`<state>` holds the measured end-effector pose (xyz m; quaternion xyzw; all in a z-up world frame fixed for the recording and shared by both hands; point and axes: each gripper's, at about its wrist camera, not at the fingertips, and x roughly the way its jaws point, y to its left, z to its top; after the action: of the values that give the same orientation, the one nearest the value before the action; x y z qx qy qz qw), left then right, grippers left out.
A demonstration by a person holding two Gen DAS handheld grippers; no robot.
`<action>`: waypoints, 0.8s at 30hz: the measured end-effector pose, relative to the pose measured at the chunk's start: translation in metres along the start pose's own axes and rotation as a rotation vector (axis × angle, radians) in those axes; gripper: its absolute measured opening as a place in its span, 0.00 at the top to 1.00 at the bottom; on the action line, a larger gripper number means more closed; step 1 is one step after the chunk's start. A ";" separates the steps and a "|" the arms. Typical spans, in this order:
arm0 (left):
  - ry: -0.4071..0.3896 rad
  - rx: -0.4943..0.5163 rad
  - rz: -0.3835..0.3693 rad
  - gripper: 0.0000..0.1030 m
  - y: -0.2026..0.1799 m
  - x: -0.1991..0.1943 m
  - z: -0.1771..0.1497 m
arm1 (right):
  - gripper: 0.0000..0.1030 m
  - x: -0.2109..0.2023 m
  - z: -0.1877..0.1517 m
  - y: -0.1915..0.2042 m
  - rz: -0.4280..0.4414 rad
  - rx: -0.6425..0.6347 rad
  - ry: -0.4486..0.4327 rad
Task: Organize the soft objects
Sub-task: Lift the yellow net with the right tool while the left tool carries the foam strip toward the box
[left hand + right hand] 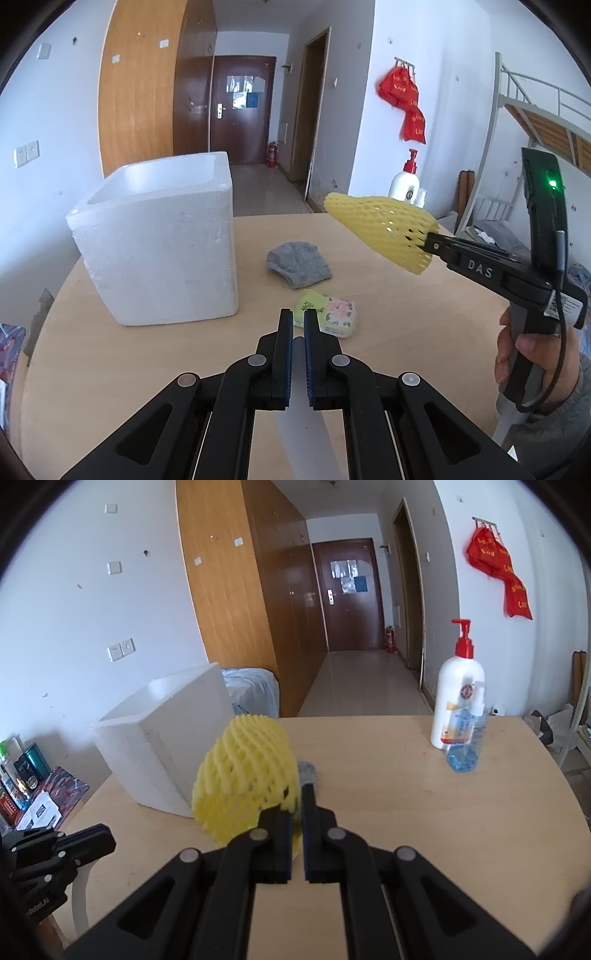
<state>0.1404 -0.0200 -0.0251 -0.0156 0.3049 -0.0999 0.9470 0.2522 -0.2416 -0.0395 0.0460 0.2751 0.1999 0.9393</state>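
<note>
The right gripper (295, 805), clamped on the yellow foam mesh sleeve (245, 771), must next carry it over the open white foam box (162, 746) and release it, while the left gripper (299, 325) sits closed and empty above the wooden counter (406, 332).

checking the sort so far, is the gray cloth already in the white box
No, the gray cloth lies on the table beside the white box.

A yellow foam fruit net (384, 230), a soft mesh sleeve, hangs in the air above the bench (184, 350), pinched at one end by the right claw (430, 243). A crumpled grey cloth (298, 264) lies on the bench at the net's 8 o'clock. A floral tissue pack (330, 312) lies flat just beside the cloth, at its 5 o'clock. An open white foam box (162, 240) stands upright at the cloth's 9 o'clock.
</note>
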 end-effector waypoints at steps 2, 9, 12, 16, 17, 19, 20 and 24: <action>-0.008 0.000 0.006 0.94 -0.002 -0.005 -0.001 | 0.94 -0.007 -0.002 0.002 0.000 -0.001 -0.008; -0.046 -0.007 0.030 0.94 -0.004 -0.027 -0.002 | 0.94 -0.032 -0.008 0.010 0.011 -0.005 -0.030; -0.062 -0.011 0.056 0.94 -0.005 -0.036 -0.003 | 0.94 -0.044 -0.010 0.016 0.022 -0.006 -0.045; -0.079 -0.023 0.079 0.94 -0.004 -0.047 -0.005 | 0.94 -0.060 -0.012 0.027 0.040 -0.019 -0.064; -0.082 -0.023 0.082 0.94 -0.005 -0.050 -0.006 | 0.94 -0.065 -0.014 0.029 0.051 -0.018 -0.072; -0.092 -0.020 0.089 0.94 -0.006 -0.057 -0.007 | 0.94 -0.071 -0.015 0.034 0.057 -0.028 -0.076; -0.098 -0.020 0.091 0.94 -0.006 -0.060 -0.007 | 0.94 -0.075 -0.016 0.036 0.063 -0.030 -0.081; -0.133 -0.020 0.103 0.94 -0.009 -0.078 -0.010 | 0.94 -0.087 -0.016 0.044 0.068 -0.046 -0.096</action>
<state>0.0715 -0.0132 0.0126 -0.0161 0.2428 -0.0467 0.9688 0.1615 -0.2368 -0.0015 0.0434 0.2235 0.2355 0.9448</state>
